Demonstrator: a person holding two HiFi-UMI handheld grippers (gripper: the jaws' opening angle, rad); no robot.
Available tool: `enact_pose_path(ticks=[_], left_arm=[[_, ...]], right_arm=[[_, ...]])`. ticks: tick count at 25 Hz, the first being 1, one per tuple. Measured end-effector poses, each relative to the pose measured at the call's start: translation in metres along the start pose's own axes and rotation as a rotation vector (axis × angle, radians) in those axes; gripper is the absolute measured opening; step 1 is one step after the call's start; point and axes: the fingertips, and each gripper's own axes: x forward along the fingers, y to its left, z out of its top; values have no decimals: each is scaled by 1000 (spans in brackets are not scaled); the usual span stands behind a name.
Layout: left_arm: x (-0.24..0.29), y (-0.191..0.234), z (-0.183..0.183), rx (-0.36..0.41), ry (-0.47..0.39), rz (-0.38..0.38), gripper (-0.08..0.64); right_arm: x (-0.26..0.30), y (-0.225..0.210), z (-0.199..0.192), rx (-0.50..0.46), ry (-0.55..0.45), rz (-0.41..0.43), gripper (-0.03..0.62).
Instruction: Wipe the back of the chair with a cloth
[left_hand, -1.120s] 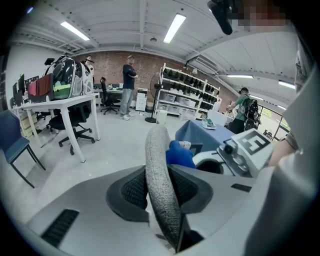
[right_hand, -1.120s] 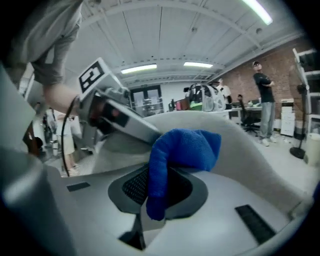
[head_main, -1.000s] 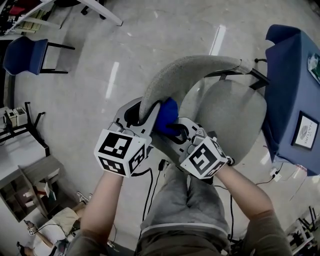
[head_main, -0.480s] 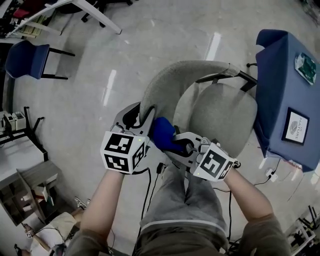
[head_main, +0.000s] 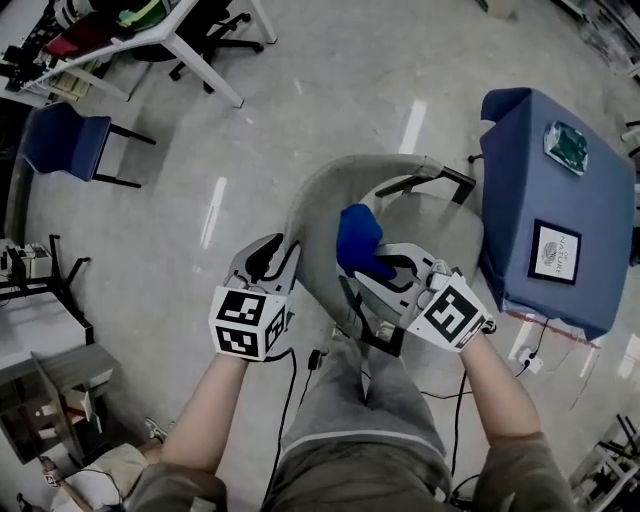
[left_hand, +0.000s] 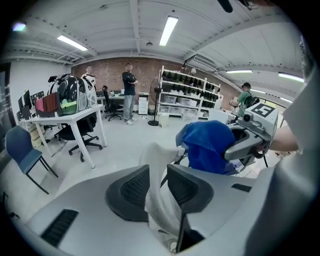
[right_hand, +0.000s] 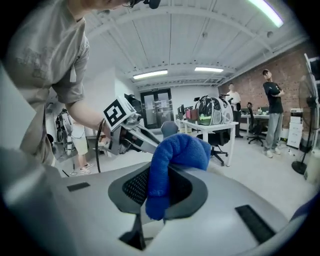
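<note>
Head view: the left gripper (head_main: 268, 256) sits at 9 o'clock of the chair back (head_main: 318, 200), pinched on its edge. Its jaws have just been closing, with that edge between them. The right gripper (head_main: 388, 268) is clamped tight on the blue cloth (head_main: 358, 236), which bunches out at 11 o'clock from its jaws, right against the seat-facing side of the back as far as I can tell. I'd call this mid-wipe – nothing shows which patches are done, so I'm assuming most of the curve is left.

Left gripper view: both pads are on the pale padded edge, half-open width, holding the chair steady. The cloth hangs at 2 o'clock, just past that edge.

Right gripper view: the jaws are squeezed on a fold of cloth – the rest flops over the top.

Containers: none in play. The shelving (left_hand: 186, 97) at 12 o'clock in the left gripper view holds bins, too small to read. The draped table (head_main: 520, 150) at 3 o'clock in the head view only carries flat items.
</note>
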Motion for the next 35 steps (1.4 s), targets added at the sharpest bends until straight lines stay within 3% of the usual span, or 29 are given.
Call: enact_pose_path(ticks=[6, 14, 18, 26, 35], left_arm=[[-28, -12, 56, 48, -96, -21, 100], [-73, -39, 125, 159, -212, -43, 81], [-97, -59, 155, 212, -273, -54, 75], [-136, -90, 200, 272, -396, -97, 49], [-189, -129, 245, 375, -569, -124, 44]], right_arm=[[-40, -8, 53, -52, -71, -146, 74], [-114, -17, 144, -21, -240, -366, 74], [-158, -8, 165, -52, -235, -441, 74], [-233, 7, 217, -87, -322, -606, 74], [-295, 37, 252, -118, -409, -731, 74]])
